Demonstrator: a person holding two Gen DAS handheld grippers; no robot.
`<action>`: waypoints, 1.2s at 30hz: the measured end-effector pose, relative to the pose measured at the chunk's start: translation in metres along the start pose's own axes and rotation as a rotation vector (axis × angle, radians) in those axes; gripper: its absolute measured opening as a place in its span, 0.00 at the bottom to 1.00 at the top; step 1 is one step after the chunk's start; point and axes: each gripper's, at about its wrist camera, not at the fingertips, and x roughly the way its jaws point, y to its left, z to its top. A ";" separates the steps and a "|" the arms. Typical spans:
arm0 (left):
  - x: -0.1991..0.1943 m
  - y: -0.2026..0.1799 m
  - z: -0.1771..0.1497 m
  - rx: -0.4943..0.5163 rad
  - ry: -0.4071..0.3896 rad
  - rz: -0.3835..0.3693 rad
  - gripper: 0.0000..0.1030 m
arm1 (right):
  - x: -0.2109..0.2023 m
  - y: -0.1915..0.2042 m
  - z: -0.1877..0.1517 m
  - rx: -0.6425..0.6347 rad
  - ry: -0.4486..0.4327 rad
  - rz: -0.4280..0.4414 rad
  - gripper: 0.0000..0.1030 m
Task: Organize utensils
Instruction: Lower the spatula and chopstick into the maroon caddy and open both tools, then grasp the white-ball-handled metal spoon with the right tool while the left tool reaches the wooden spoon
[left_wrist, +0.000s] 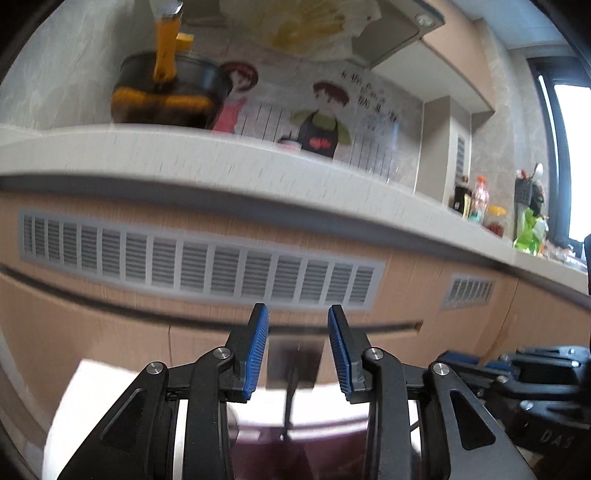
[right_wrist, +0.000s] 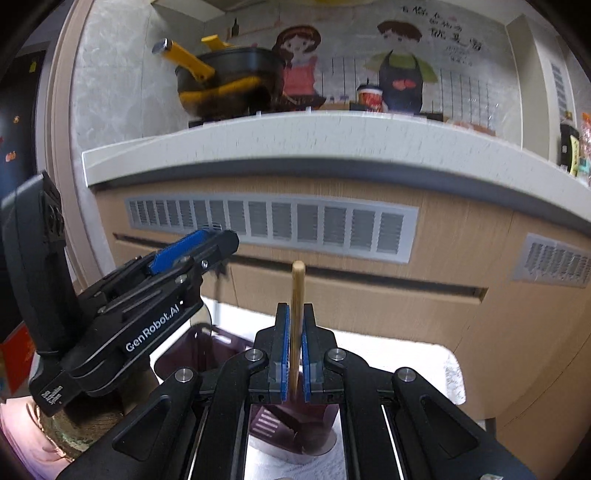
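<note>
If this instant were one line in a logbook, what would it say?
left gripper: open, empty | right gripper: wooden stick upright between pads | dark red holder: below stick

Blue-padded right gripper, pale wooden stick

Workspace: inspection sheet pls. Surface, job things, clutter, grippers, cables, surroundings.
Surface: white cloth-like cover.
Job's things: wooden stick upright over dark maroon holder.
Clutter: woven round item, unclear.
Grippers: right gripper pads flank the stick, contact unclear; left gripper open, empty.
Cables: nothing seen.
Surroundings: counter with yellow-handled pan, bottles; vented cabinet front; cartoon wall sticker.
</note>
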 end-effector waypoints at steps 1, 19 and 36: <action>-0.001 0.004 -0.003 -0.010 0.022 0.005 0.44 | 0.002 -0.001 -0.002 0.001 0.012 0.004 0.18; -0.104 0.040 -0.074 -0.085 0.328 0.197 0.77 | -0.047 0.020 -0.088 -0.107 0.075 -0.158 0.90; -0.157 0.050 -0.163 -0.156 0.594 0.256 0.80 | -0.060 0.055 -0.181 -0.052 0.340 -0.015 0.96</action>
